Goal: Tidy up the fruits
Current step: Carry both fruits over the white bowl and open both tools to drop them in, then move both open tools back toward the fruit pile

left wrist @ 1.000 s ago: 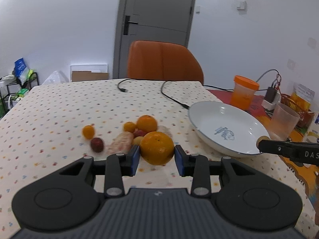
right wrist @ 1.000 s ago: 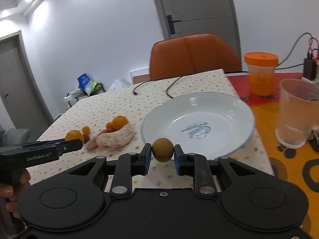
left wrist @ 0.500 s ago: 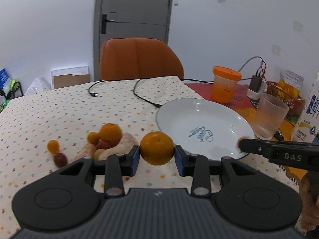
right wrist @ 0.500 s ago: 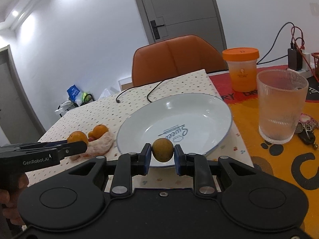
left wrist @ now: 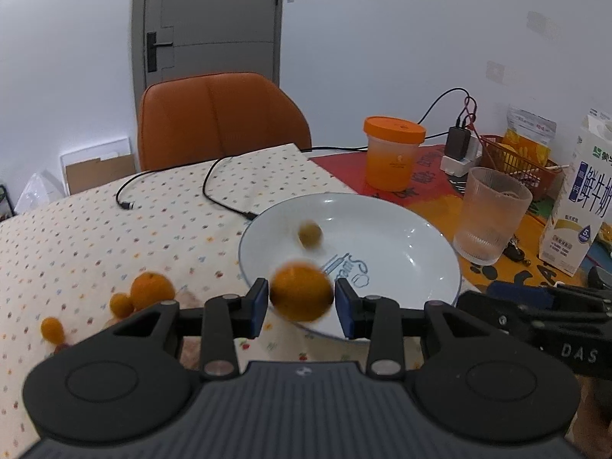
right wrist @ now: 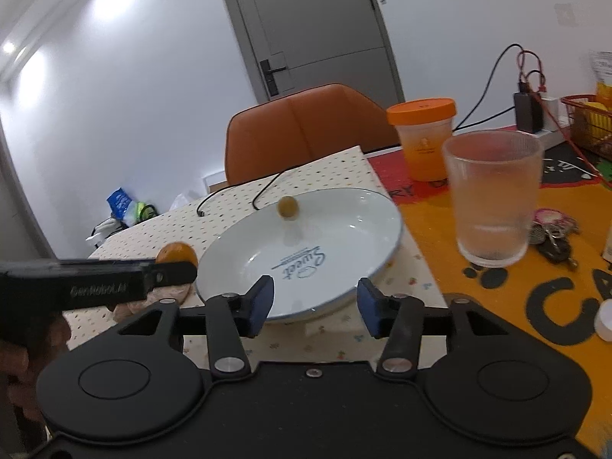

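Over glossy white plate (left wrist: 420,252), left hand-held gripper (left wrist: 301,308) clasping round orange (left wrist: 301,293), right hand-held gripper (right wrist: 315,302) spread wide.

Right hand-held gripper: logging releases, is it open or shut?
Open: the right hand-held gripper has empty, wide-apart jaws; the small brown fruit is in the plate.

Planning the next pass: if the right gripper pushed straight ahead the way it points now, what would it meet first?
Most likely the near rim of the white plate, which lies directly ahead of the open, empty right gripper. The small brown fruit sits farther back on the plate. Depth is uncertain.
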The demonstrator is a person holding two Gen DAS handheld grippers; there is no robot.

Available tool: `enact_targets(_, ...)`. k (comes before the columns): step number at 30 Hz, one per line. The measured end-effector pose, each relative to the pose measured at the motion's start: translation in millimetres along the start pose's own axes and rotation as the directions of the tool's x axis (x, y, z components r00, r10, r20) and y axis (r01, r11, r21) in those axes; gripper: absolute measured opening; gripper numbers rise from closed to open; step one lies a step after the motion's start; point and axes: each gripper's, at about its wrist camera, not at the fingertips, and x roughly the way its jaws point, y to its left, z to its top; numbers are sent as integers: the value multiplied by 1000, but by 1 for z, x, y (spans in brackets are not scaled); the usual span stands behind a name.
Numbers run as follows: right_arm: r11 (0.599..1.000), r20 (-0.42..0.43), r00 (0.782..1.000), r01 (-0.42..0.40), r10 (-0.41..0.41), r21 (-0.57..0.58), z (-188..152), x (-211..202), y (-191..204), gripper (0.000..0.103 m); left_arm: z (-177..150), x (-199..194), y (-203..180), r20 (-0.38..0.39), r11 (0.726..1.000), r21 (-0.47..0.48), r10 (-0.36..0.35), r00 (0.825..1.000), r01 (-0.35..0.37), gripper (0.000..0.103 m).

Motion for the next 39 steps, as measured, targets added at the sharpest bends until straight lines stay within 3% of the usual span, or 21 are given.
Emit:
enact_targets(10, 999, 13, 999, 28, -29, 30, -3, -10, -8, 55, -7, -9, 6, -25, 999, 19, 34, 999, -34, 57)
enact_targets(11, 999, 14, 999, 29, -29, 30, -3, -11, -7, 56, -9, -11, 10, -28, 999, 14, 49, 998, -48, 62)
enact_targets(16, 999, 7, 999, 40, -40, 17, -3, -11, 0, 62, -15, -25, 27, -18, 994, -12, 112, 994, -112, 75)
enact_targets(18, 999, 4, 999, 54, -54, 6, -3, -11, 5, 70, -17, -32, 33, -14, 990, -19, 137, 990, -137, 79)
enact_targets(29, 998, -2, 999, 51, -51, -24, -6, -17, 30, 82, -33, -69, 61, -9, 982, -50, 182, 983, -183, 81)
enact_targets(39, 996, 3, 1000, 28, -28, -86, -6, -25, 62, 92, -41, -103, 102, 14, 956, -145, 261, 965, -256, 86)
